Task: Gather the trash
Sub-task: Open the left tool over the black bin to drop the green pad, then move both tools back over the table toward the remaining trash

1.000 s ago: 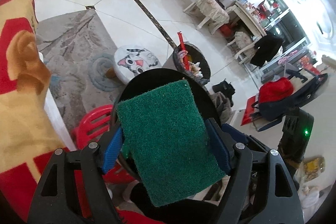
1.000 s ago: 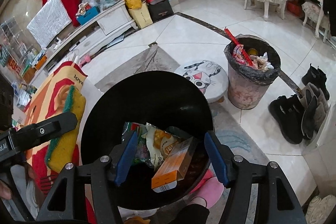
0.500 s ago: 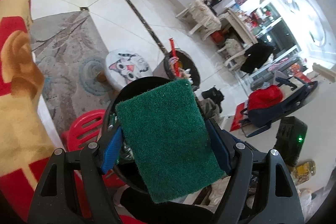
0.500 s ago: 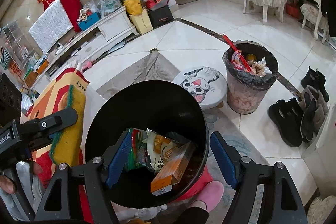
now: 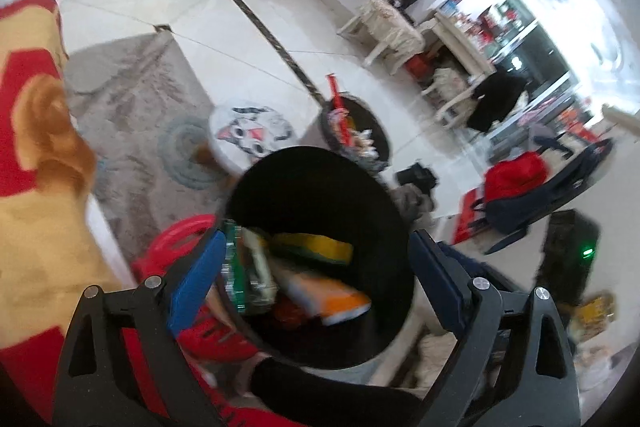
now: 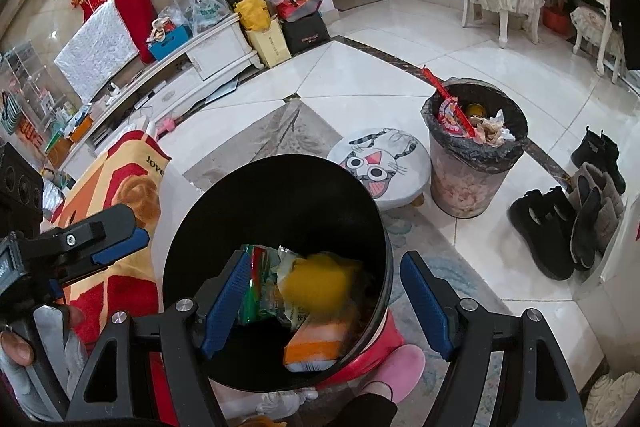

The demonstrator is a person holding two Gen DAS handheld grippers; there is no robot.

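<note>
Sponge (image 6: 320, 281), yellow side up and blurred, sits in the black bin (image 6: 276, 195) at lower centre, on a green snack wrapper (image 6: 256, 291) and orange carton (image 6: 320, 341); the left tool (image 5: 316, 267) has just been opening, jaws spread with nothing between the pads, right tool (image 6: 324, 301) likewise spread and empty. Best to pull both tools clear of the rim before fetching the next item. Readable writing: only "love" on the yellow-red cloth (image 6: 156, 161); wrapper print is too blurred.
</note>
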